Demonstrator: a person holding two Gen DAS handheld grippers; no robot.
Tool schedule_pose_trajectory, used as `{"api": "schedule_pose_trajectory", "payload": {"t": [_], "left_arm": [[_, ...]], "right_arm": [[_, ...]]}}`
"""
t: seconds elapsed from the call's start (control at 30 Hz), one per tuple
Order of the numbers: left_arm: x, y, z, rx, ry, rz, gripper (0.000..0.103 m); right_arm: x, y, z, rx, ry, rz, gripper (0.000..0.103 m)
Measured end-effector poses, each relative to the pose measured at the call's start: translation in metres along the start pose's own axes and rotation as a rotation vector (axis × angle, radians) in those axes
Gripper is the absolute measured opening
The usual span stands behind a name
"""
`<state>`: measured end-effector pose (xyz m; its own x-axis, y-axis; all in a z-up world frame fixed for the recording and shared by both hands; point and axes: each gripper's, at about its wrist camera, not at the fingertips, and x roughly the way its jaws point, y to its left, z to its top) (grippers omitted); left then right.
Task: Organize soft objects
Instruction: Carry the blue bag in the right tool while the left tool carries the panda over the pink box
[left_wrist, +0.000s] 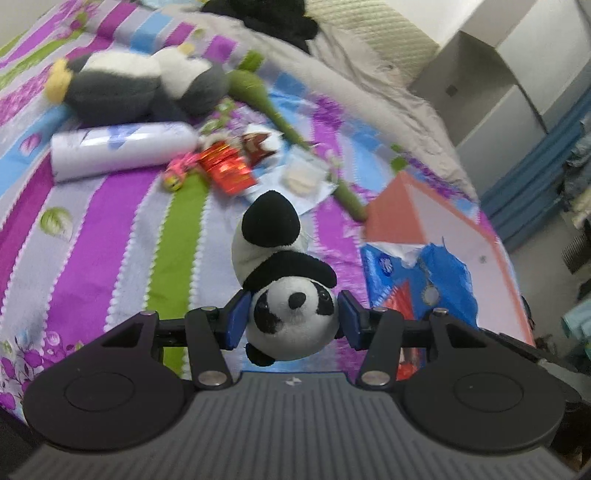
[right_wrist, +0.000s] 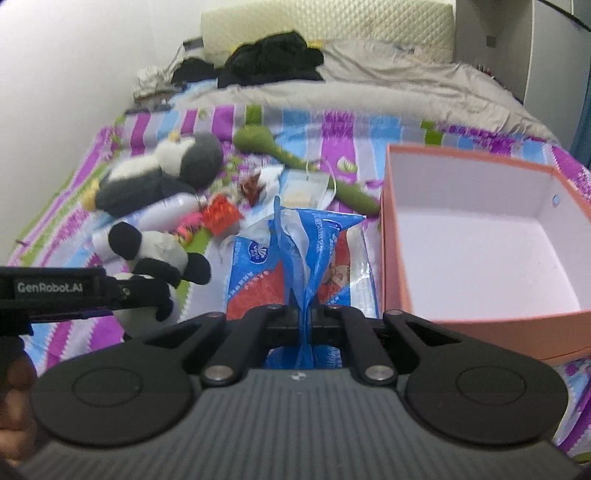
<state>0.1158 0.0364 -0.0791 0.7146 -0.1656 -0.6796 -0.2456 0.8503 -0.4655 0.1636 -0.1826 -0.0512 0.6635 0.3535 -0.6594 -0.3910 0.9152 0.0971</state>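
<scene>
Left wrist view: one left claw (left_wrist: 292, 318), blue pads pressed on either side of the head of one small panda plush (left_wrist: 284, 280), which hangs clear above the bed.
Right wrist view: one right claw (right_wrist: 305, 320), jaws clamped tight on a pinched fold of one blue, white and red plastic pack (right_wrist: 295, 258); the fold stands up from the pack, whose lower part looks to rest on the bed.
Landmark: one orange box (right_wrist: 480, 236), open, white inside, nothing visible in it, sitting on the striped bedspread (right_wrist: 74, 206).
Plastic pack: just left of the box, close against its left wall.
Panda plush: further left of the box, beyond the pack, with the left claw's black arm across it in the right wrist view.
Penguin plush (right_wrist: 162, 177): one, grey and white with yellow feet, lying well left of the box, further up the bed.
White roll (left_wrist: 122, 147): one, lying just in front of the penguin.
Green plush stem (right_wrist: 303, 166): one, long, running from behind the penguin toward the box's far left corner.
Red foil packet (left_wrist: 229, 170): one, among small wrappers between the roll and the stem; their count is unclear from blur.
Black clothing (right_wrist: 273, 59): one heap, far behind the box by the headboard.
</scene>
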Motion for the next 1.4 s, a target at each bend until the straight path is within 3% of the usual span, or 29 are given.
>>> {"api": "schedule_pose_trajectory", "payload": {"t": [0.23,0.4,0.67,0.93,1.4], "left_arm": [[-0.039,-0.043,0.017,0.127,-0.042,-0.014,0.057],[-0.057,-0.066,0.03,0.163,-0.071,-0.039,0.057],[-0.052,-0.108,0.038,0.209,-0.071,-0.091,0.057],[-0.007,-0.159,0.035,0.258,-0.009,-0.147,0.057],[0.12,-0.218,0.049,0.298,0.143,-0.17,0.058]], "right_arm": [[-0.044,-0.004,0.027,0.025,-0.105,0.007,0.006],[-0.061,-0.009,0.038,0.028,-0.156,0.005,0.006],[-0.077,-0.042,0.044,0.067,-0.185,-0.037,0.006],[-0.074,-0.091,0.043,0.113,-0.163,-0.101,0.006],[-0.01,-0.174,0.05,0.208,-0.036,-0.177,0.006]]}}
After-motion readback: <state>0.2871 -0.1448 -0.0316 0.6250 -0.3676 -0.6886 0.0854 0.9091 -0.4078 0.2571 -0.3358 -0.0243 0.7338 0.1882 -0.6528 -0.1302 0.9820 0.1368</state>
